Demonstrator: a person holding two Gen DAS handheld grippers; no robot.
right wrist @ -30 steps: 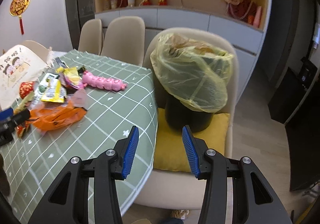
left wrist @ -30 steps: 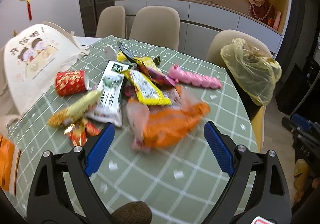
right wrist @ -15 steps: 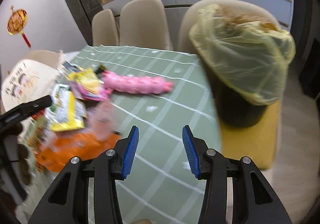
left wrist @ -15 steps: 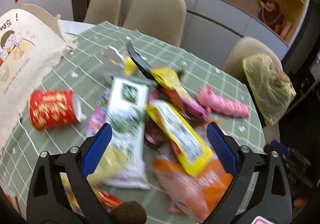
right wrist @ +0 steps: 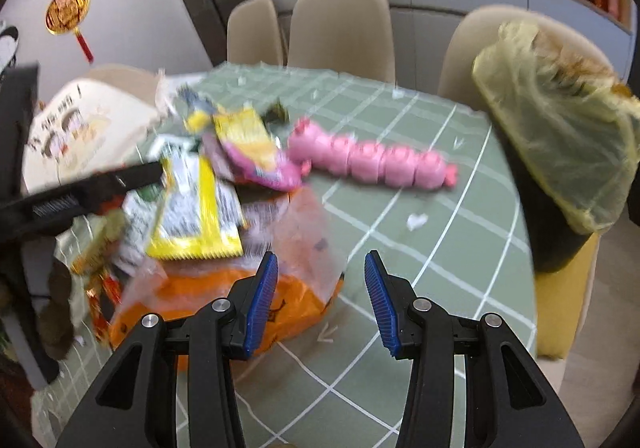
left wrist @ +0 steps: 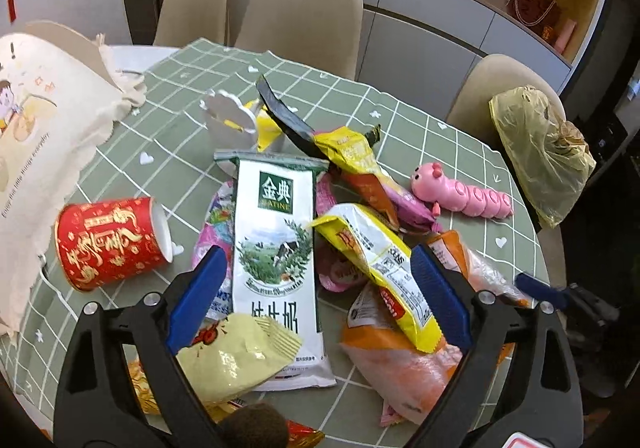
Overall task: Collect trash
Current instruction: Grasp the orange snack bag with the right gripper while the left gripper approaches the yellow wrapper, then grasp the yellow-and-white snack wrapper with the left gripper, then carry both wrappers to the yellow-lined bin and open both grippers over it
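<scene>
A heap of wrappers lies on the green checked tablecloth [left wrist: 460, 151]. My left gripper [left wrist: 316, 292] hangs open above it, its blue pads either side of a white milk pouch [left wrist: 276, 244] and a yellow wrapper [left wrist: 380, 268]. A red paper cup [left wrist: 108, 244] lies on its side to the left. An orange bag [left wrist: 400, 364] sits lower right. My right gripper [right wrist: 320, 304] is open with its jaws closing, over the orange bag's [right wrist: 240, 300] right edge; nothing is pressed between the pads. The bin with a yellow liner [right wrist: 560, 135] stands on a chair at the right.
A pink caterpillar toy [left wrist: 464, 195] [right wrist: 372, 159] lies on the cloth toward the bin. A cream cloth bag [left wrist: 36, 135] covers the left side. A white stand [left wrist: 236, 119] is behind the heap. Beige chairs [left wrist: 304, 3] ring the far table edge.
Both grippers have come in and tipped down over the heap. The right view swung left from the bin to the orange bag, and its jaws have narrowed a little.
</scene>
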